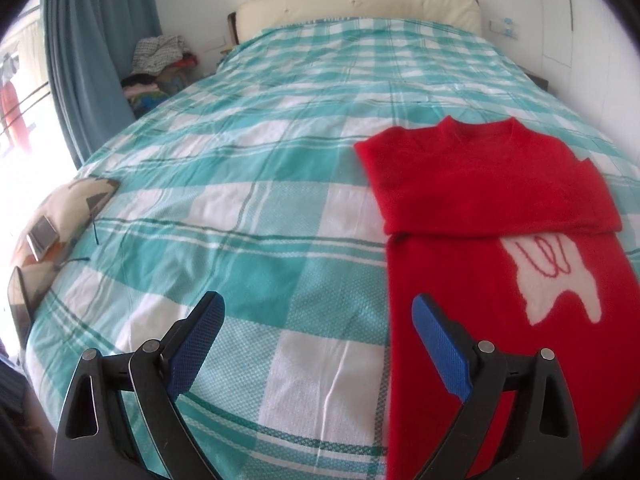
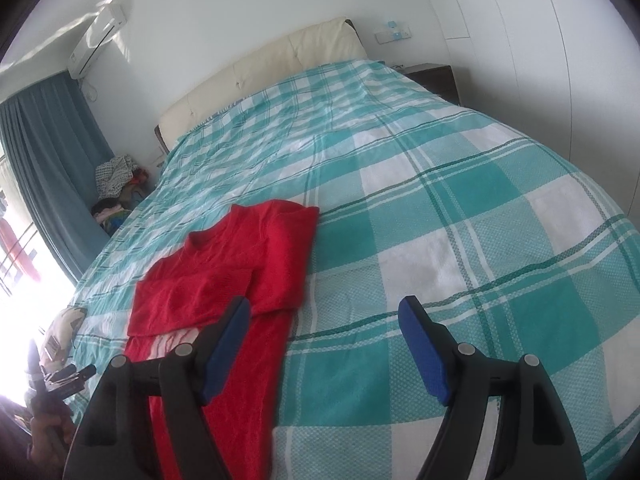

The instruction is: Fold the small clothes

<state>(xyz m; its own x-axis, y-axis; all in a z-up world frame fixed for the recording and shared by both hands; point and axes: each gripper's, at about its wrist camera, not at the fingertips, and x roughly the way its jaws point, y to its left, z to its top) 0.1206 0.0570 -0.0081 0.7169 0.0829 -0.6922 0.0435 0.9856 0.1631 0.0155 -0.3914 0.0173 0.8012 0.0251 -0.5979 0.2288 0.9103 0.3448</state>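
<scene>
The soft, light red knitted sweater lies half-folded ahead-right of the wide, empty left gripper; the right gripper gapes empty; probably take its near hem.

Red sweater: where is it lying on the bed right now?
The red sweater lies flat on the teal checked bedspread, partly folded, collar toward the headboard. It fills the left wrist view's right side, between the open grippers.
</scene>
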